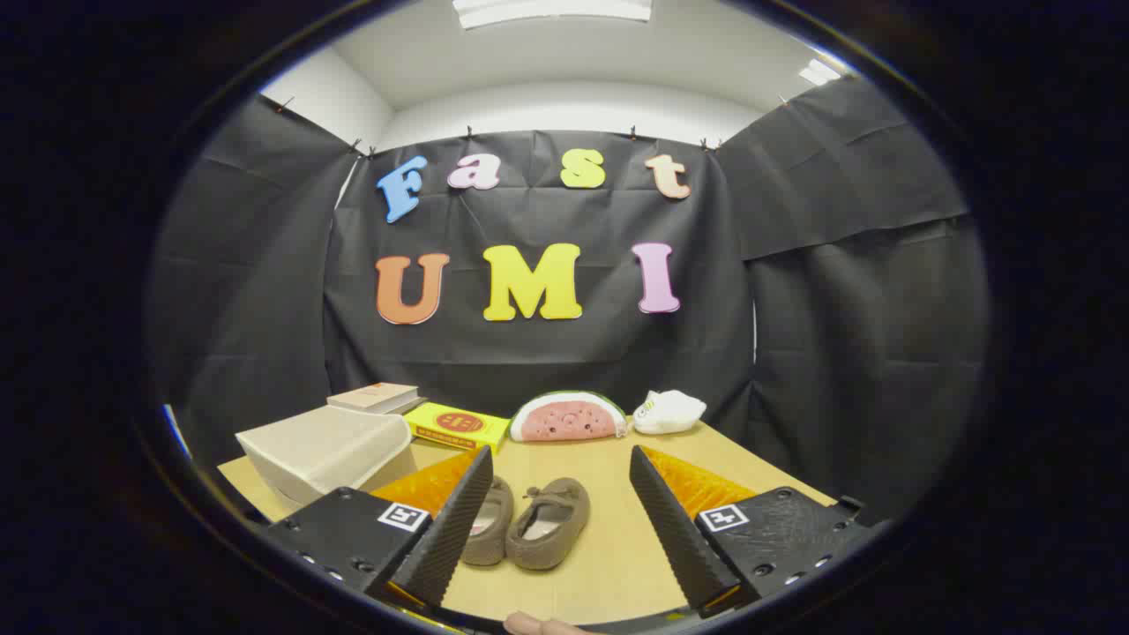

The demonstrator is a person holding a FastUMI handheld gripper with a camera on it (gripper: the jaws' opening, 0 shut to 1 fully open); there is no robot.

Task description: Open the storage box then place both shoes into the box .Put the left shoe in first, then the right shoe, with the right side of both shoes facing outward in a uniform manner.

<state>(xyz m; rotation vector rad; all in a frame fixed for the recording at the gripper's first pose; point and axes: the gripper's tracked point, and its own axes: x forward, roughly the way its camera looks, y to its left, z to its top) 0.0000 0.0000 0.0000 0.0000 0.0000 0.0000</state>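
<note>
Gripper view: gripper (561, 520) held above the near end of the wooden table (617, 564), fingers spread wide apart, nothing between the pads, nothing gripped. Step in hand, by judgement: opening the storage box (322, 454), so best to swing left toward it before touching any shoe, come in low at the free edge of the lid, pinch only that edge, and lift along its hinge line rather than dragging the whole box across the table. Box lying just beyond the left finger, pale beige, looking soft-sided, tilted with its broad face sloping toward the camera; whether the lid is fully closed, hard to tell from this angle. Pair of shoes just ahead of the fingers, side by side and touching: left shoe (490, 522) partly hidden behind the left finger, right shoe (549, 522) in the gap between the fingers, both dull brown slip-ons with small bows, toes pointing away. Worth keeping the left finger clear of the near shoe while turning. Farther back by the cloth wall: a book (375, 397), a yellow carton (457, 426), a watermelon-slice cushion (569, 417), a white bundle (669, 411), all well apart from the shoes.
</note>
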